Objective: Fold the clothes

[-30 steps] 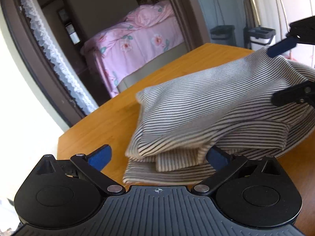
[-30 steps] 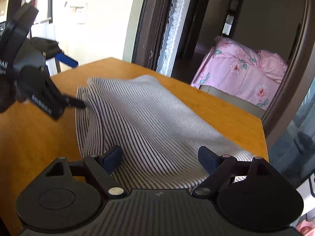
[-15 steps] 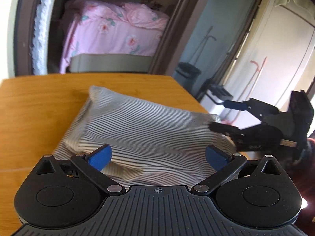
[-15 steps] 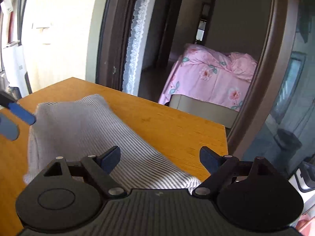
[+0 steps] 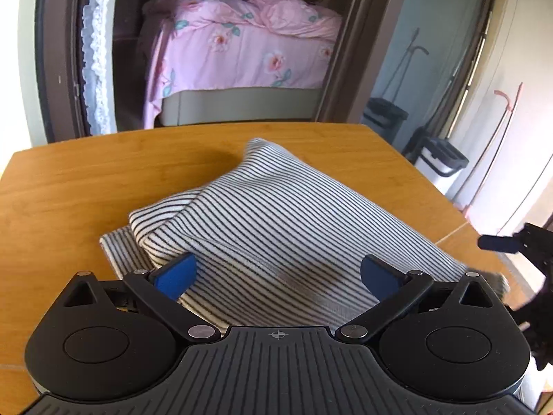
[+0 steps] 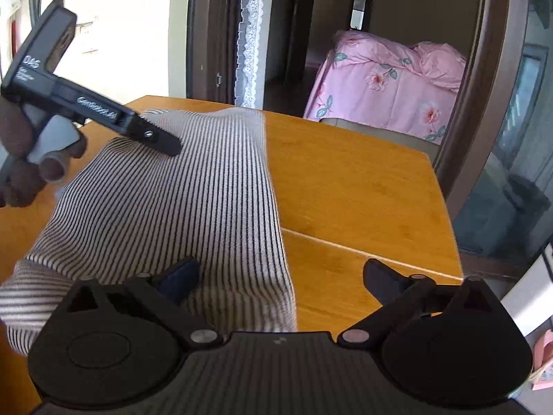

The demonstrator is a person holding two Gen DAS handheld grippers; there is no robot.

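A: Left wrist view: striped garment (image 5: 276, 221) sits folded in a thick bundle mid-table, nearer the right edge of the wooden table (image 5: 86, 186). Layers are stacked, with a flatter layer poking out underneath at the near left corner.

B: Left gripper (image 5: 276, 273)?

A: Jaws spread wide over the near end of the bundle. Blue pads (image 5: 174, 275) either side, nothing pinched. Looks placed to press or tidy the fold, I'd guess.

B: Right wrist view?

A: Right gripper (image 6: 280, 276) has its jaws opening, about as wide as they go. One finger is over the cloth's near corner, the other over bare wood. Cloth edge runs between them, but the pads don't press on it, so nothing is held.

B: Why there?

A: Probably just let go of the folded edge. The garment's right side lies straight along the table seam, so that fold looks laid down.

B: Material?

A: Soft knit, thin dark stripes on off-white, puffy rather than flat, and it sags at the corners. Table is smooth, honey-coloured wood, glossy with sun glare. Grippers are matte black plastic with ribbed tops.

B: Anything else?

A: A hand (image 6: 20, 166) holds the left gripper's handle at the far left of the right view, with the gripper's tip resting over the cloth's far end. Pink floral bed (image 5: 242, 45) shows through the doorway.
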